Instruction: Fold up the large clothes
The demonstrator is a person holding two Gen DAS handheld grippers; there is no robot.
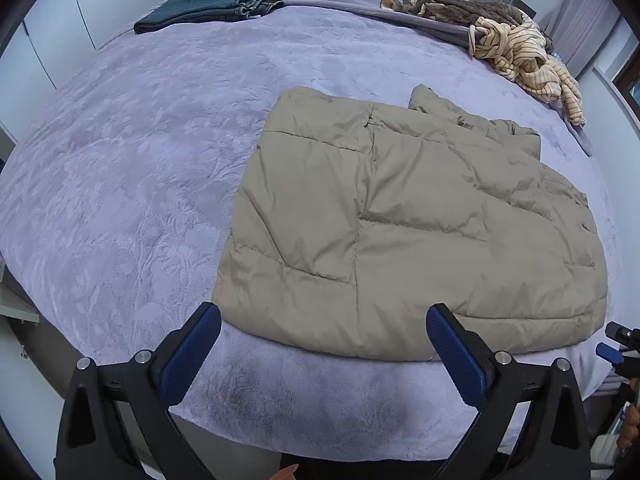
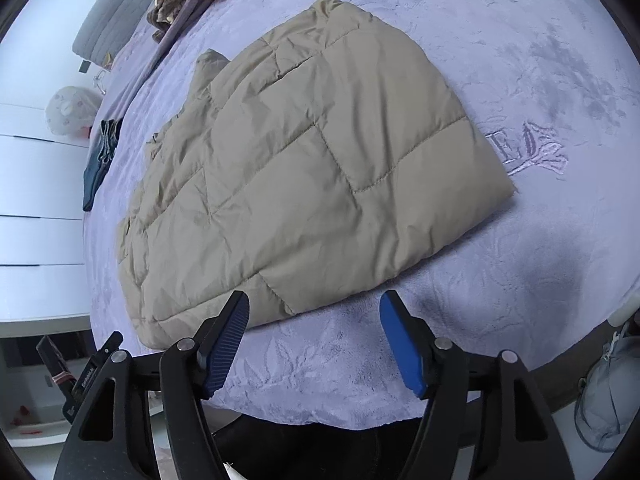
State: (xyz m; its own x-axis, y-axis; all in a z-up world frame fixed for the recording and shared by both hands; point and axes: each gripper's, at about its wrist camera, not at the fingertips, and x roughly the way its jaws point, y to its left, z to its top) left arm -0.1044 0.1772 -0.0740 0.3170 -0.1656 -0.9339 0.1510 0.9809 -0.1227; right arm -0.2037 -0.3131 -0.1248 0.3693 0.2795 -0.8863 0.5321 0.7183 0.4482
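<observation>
Judging jacket fold mostly done: tan puffer jacket lies folded on the bed at 12 o'clock of both wide, empty hand-held grippers, left and right; clothes pile at 1 o'clock unfolded.

Our left claw sits at the bottom of its frame, blue pads spread wide and gripping nothing. Our right claw sits low in its frame too, pads parted and likewise bare.
</observation>
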